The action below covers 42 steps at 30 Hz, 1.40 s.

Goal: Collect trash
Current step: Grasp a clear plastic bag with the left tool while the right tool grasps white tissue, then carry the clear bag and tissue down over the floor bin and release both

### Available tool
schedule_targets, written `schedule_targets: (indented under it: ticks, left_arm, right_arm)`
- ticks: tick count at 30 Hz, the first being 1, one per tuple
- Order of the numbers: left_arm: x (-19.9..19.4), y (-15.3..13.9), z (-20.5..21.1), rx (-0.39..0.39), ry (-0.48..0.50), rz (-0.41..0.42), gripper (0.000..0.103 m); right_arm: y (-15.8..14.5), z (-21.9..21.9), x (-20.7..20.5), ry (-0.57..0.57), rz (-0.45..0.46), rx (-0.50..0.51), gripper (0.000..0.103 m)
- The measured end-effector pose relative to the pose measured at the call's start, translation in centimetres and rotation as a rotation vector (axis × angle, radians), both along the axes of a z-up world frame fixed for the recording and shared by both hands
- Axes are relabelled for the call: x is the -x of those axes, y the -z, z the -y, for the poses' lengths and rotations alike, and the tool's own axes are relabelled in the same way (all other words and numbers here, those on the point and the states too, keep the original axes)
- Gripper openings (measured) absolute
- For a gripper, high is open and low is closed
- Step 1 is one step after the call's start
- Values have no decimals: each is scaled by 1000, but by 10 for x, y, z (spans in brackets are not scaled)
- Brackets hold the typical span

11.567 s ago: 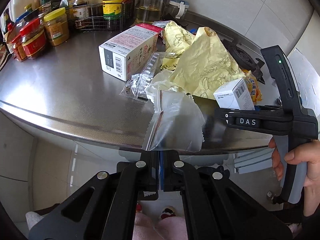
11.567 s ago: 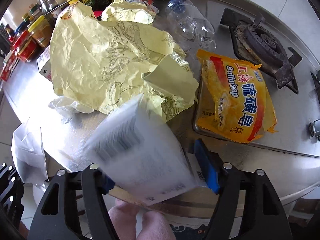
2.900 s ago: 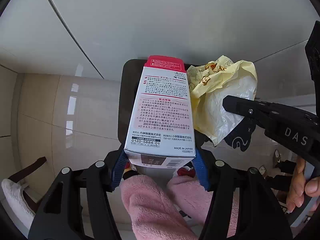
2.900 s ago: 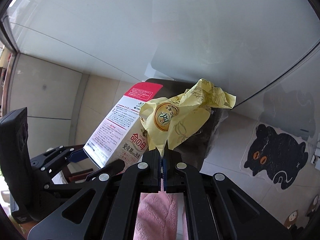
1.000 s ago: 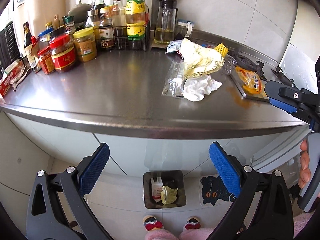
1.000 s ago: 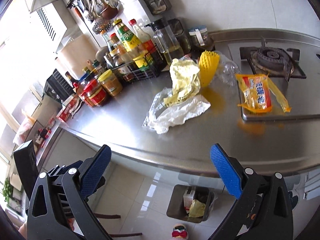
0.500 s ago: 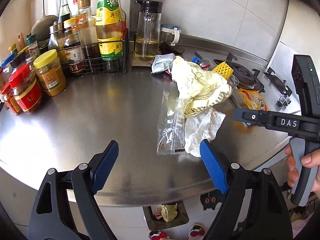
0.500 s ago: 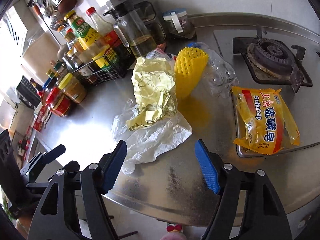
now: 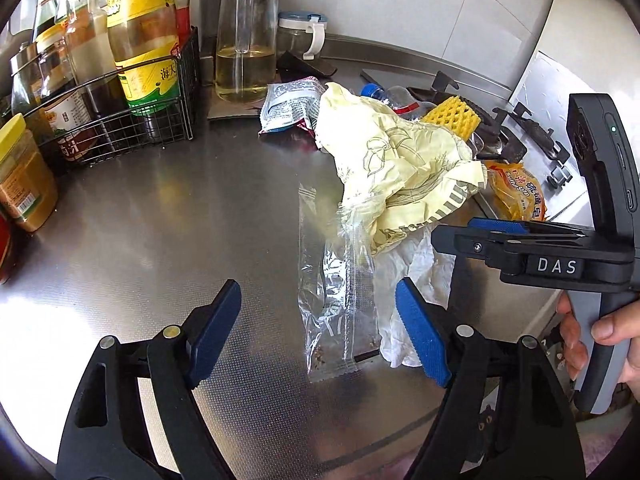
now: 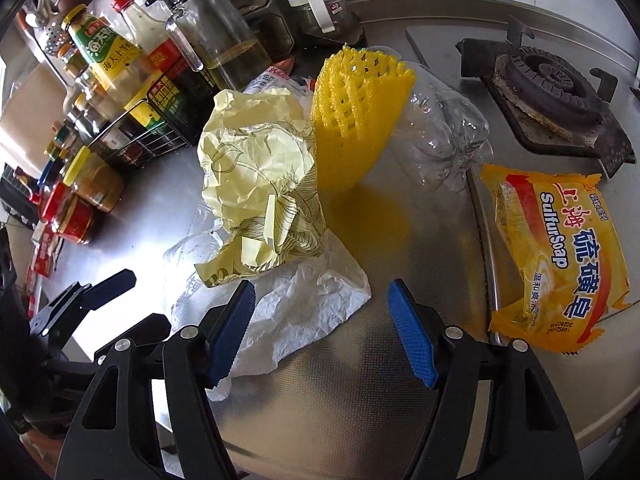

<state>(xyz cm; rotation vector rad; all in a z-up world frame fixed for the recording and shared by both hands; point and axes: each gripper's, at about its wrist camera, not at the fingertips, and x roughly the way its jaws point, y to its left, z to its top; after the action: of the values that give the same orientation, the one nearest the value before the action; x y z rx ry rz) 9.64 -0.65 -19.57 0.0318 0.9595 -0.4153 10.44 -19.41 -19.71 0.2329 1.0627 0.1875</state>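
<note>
Your left gripper (image 9: pixel 318 326) hangs over the clear wrapper (image 9: pixel 338 304), jaws closing but not yet touching it, lined up to pinch. Your right gripper (image 10: pixel 322 330) is spread and empty over the white tissue (image 10: pixel 304 312). Farther back, yellow paper (image 10: pixel 260 176) covers part of both. The bottle (image 10: pixel 440 140) behind the foam net (image 10: pixel 354 108) is partly hidden.

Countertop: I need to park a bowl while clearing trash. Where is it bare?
Bare steel lies between the wire rack and the clear wrapper, and between the white tissue and the soap packet. The middle around the yellow paper is crowded.
</note>
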Motion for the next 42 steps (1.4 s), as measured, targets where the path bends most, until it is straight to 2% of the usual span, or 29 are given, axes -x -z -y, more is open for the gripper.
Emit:
schedule_targets:
  ticks: [7,9,11,14,16,17,27,32,42]
  left_arm:
    - [-13,9,1,3,34,-29,61]
    - [-15,12,2,-1,41,-37,54]
    - [-16,15,2,-5,43,-44,48]
    - [-18,19,0,-11,41,-55,32]
    - [-18,19,-2,-9,35,-53,30]
    - [-18,18,-3,-12,31,-50,24]
    - [-7,-1,-14,-33,-37,1,18]
    - [9,-8,-13,-46,-60,14,17]
    - [55,-15,-5,-54,-105,23,17]
  right_arm:
    - [5,-9,-7,-10,-9,52,54]
    - [5,-13,-8,-23,-10,78,39]
    - [6,-15,-9,-29,-9,90,15]
    - [7,-9,-9,-7,-13,61,5]
    - [7,-6,-8,-13,-13,58,3]
    - [7,-5,-7,-17,-13,57,3]
    - [-12,-3,10,-60,21,-18,3]
    - [-23,1,27,-89,21,-84,3]
    - [-31,-1,75,-195,16,-133,3]
